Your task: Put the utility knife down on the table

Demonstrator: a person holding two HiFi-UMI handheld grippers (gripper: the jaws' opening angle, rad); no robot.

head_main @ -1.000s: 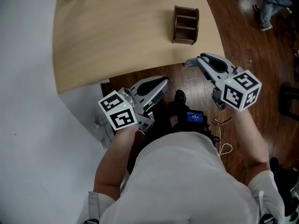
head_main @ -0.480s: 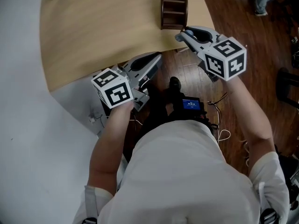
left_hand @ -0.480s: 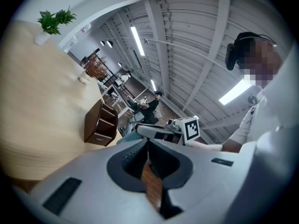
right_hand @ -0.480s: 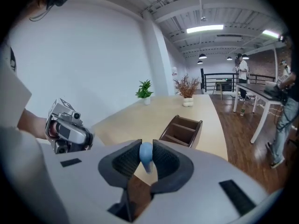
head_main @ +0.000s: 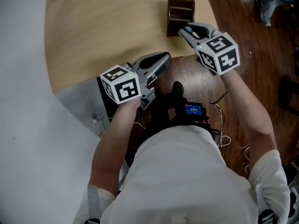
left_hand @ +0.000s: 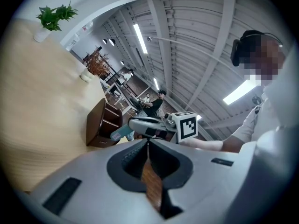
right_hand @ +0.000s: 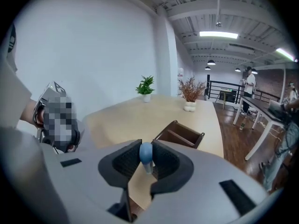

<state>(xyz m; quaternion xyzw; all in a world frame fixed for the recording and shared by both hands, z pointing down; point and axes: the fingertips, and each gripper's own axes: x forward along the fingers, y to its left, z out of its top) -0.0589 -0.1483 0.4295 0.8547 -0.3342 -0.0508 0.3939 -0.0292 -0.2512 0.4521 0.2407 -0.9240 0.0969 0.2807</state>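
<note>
So this is the carry-over part of the job, the put-down itself isn't done yet. The right tool point(head_main: 190, 31) is clamped on the utility knife point(right_hand: 145, 153), jaws only partway closed because the pale blue handle sits pinched between the pads, with the end poking out past the tips. In the head view that puts the knife upper right of centre, right at the near edge of the light wood surface point(head_main: 103, 27) and just beside the dark brown wooden organizer point(head_main: 180, 14). I can't tell if it's touching the wood, looks like it's hanging a bit above. The left tool point(left_hand: 147, 143) has its jaws pressed together on nothing and sits at frame centre, off the surface edge, not doing anything. My guess for the next move: bring the knife lower over bare wood, staying clear of the organizer, lay it flat, then spread the jaws and back off. The main thing to watch is the edge, since letting go too near it could tip the knife onto the floor.
</note>
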